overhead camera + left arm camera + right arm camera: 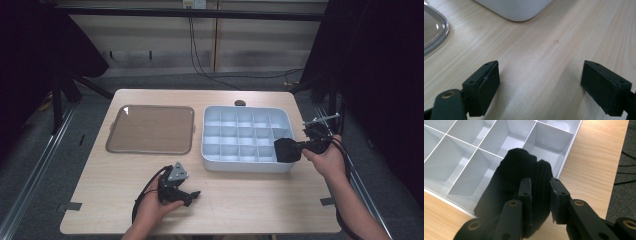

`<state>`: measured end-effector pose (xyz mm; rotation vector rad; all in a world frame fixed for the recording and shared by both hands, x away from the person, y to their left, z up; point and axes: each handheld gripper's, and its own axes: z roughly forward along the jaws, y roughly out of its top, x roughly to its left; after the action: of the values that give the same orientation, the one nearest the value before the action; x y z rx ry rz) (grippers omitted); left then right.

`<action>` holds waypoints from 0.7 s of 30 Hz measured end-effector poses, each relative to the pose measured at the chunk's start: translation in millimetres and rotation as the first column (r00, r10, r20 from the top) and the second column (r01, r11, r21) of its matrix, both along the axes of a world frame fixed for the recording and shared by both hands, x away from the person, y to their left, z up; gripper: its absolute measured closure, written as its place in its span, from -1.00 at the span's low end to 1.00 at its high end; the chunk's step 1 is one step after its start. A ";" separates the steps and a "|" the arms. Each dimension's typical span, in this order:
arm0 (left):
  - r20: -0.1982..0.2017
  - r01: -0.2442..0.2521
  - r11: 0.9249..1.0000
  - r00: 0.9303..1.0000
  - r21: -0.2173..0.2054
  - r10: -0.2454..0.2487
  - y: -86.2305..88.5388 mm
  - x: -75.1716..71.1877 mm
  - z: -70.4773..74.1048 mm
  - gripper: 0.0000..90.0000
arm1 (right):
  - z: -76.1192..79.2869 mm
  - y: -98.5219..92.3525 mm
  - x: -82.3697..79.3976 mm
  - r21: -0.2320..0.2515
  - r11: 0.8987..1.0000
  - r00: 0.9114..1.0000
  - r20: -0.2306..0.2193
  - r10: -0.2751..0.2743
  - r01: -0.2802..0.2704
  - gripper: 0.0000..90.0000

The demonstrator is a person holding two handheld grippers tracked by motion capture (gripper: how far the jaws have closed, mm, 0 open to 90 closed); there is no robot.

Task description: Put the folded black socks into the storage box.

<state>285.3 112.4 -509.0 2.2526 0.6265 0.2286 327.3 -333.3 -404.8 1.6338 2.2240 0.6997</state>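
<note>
Holding a black knitted cloth (pixel 516 185) in the right gripper (pixel 540 195), low over the white divided tray (pixel 215 150) at its near right corner. Jaws set close together with a ribbed fold of the fabric between the pads, so gripping the cloth; rest of the bundle bulging out to the left of the jaws and sagging over the tray's outer wall. Seen from the high view, same cloth (pixel 286 149) sitting at the tray's right front edge, partly above the corner compartment, with the right gripper (pixel 300 147) reaching in level from the right and the right hand (pixel 327 159) behind it. Whether the cloth touches the compartment floor, cannot tell.

Resting on the counter (pixel 250 200) near the front edge, well apart from the tray: left gripper (pixel 192 196), grey three-cornered plate (pixel 177 173) on top, left hand (pixel 155 205) around its body. Jaws spread wide with bare wood between the pads (pixel 484 87), gripping nothing.

Lying to the left of the tray: clear plastic lid (pixel 150 129), flat on the counter, just beside it without touching.
</note>
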 end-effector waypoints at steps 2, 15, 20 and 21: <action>-0.001 0.001 1.000 1.000 0.002 -0.001 0.1 0.0 0.1 -0.67 | 0.0 -0.3 -0.3 0.003 1.000 1.000 0.000 -0.005 0.005 0.61; -0.001 0.001 1.000 1.000 0.004 -0.001 0.1 0.0 0.3 -0.67 | 0.7 -1.2 -2.5 -0.005 1.000 1.000 0.013 -0.016 0.016 0.44; -0.001 0.000 1.000 1.000 0.003 0.000 0.1 0.0 0.2 -0.67 | 1.3 -0.2 -2.4 -0.021 1.000 1.000 0.011 -0.018 0.019 0.42; -0.001 0.000 1.000 1.000 0.001 0.000 0.0 0.0 0.1 -0.67 | 1.3 -0.3 -2.2 -0.022 1.000 1.000 0.008 -0.020 0.020 0.41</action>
<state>285.3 112.4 -508.9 2.2536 0.6270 0.2283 325.1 -333.6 -403.5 1.6380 2.1989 0.6729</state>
